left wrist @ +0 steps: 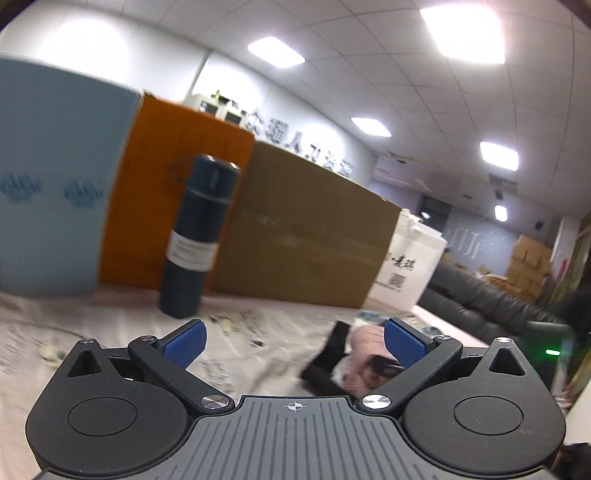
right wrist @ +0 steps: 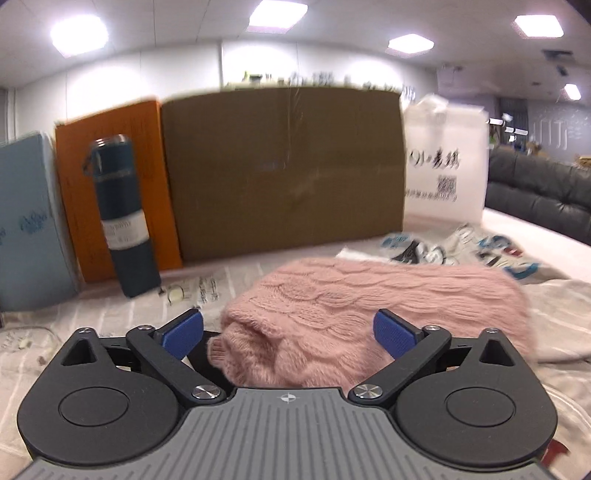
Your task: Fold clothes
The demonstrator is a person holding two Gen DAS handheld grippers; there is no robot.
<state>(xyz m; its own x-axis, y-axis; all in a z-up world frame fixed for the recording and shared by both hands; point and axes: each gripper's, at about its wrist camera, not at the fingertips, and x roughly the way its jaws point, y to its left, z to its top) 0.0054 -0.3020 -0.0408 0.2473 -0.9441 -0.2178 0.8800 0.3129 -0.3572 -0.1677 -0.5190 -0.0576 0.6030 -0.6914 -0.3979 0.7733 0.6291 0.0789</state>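
Left gripper [left wrist: 294, 343] hangs over the table with its blue pads [left wrist: 184, 344] spread wide and nothing between them. Past its right finger, in the left wrist view, lies the pink sweater [left wrist: 360, 363], half hidden behind that finger and smeared by blur; a dark shape beside it [left wrist: 325, 363] is too blurred to name. A printed pale cloth [left wrist: 110, 332] covers the table, its markings unreadable. At the back stand a dark blue flask [left wrist: 195, 240], a light blue box [left wrist: 55, 184] cut off at the frame's left edge, an orange box [left wrist: 162, 192], a brown cardboard box [left wrist: 303, 236] and a white bag [left wrist: 410, 266]. A dark sofa [left wrist: 487, 306] and stacked cartons [left wrist: 528, 266] lie beyond, under ceiling light panels [left wrist: 463, 35]. In the right wrist view, the right gripper [right wrist: 288, 334] is likewise released, pads [right wrist: 393, 334] wide apart, and the pink sweater [right wrist: 369, 310] lies bunched on the cloth directly ahead, its near edge reaching in between the fingers, though whether either pad touches it cannot be told. A patterned white garment [right wrist: 461, 251] lies behind the sweater, partly covered by it. The flask [right wrist: 123, 218], orange box [right wrist: 77, 192], cardboard box [right wrist: 284, 170] and white bag [right wrist: 447, 158] line the rear; the bag's lettering is blurred.
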